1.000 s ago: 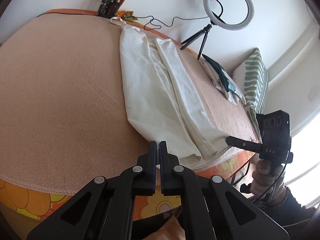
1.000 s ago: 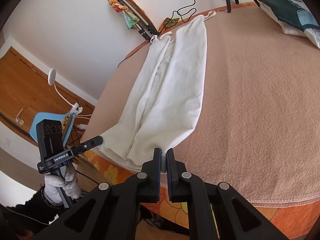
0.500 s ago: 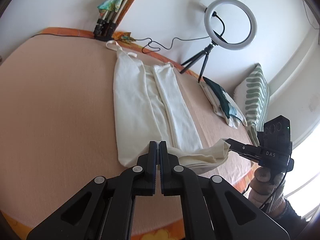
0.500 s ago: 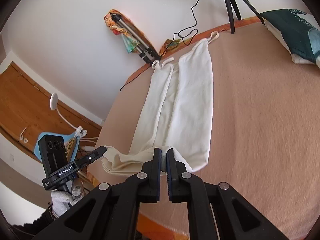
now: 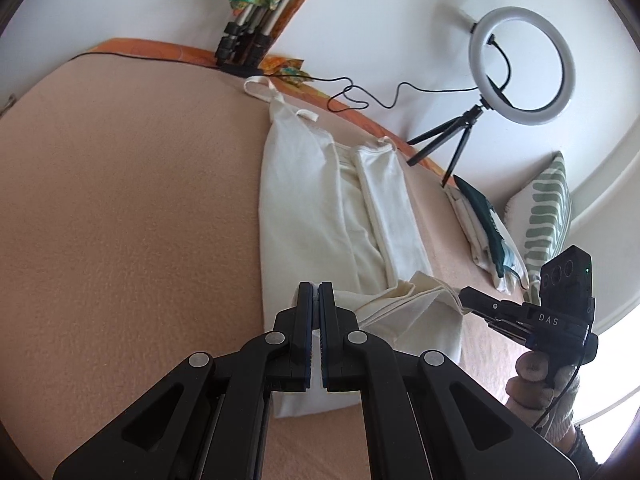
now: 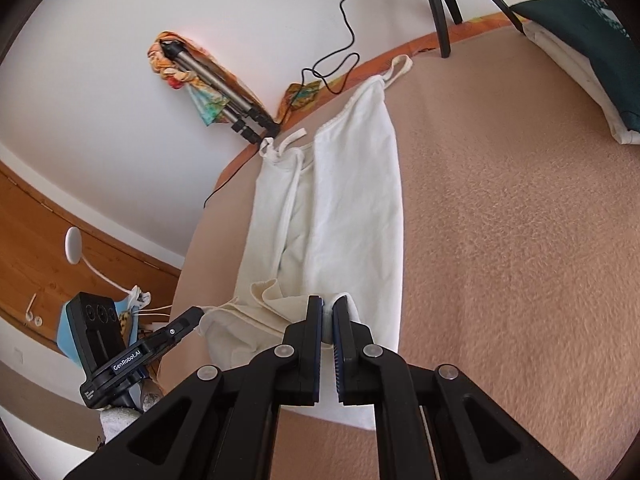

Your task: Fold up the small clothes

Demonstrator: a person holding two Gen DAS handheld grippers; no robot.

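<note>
both grippers lift the hem of a cream top on the bed

a wide bed covered by a peach blanket fills most of what i can see, with an orange flowered sheet edge running along the wall. stretched lengthwise down the blanket lies a cream strappy top, its long sides already folded in towards the middle and its thin straps up by the wall end. the lower hem is raised off the blanket and bunched into soft folds, pulled over the part of the top that lies flat.

the left gripper has its two black fingers pressed together on the hem, cloth showing in the thin gap between them. the right gripper is likewise clamped on a pinch of the same hem, a wad of white fabric caught between its pads. from each wrist camera the other gripper shows off to the side, its tip touching the bunched hem; the right one is held in a gloved hand.

near the far edge of the bed stands a ring light on a small black tripod, its cable trailing along the wall. beside it rest a green patterned pillow and a folded pile of clothes. a folded metal tripod wrapped in a colourful cloth leans against the wall by the straps.
</note>
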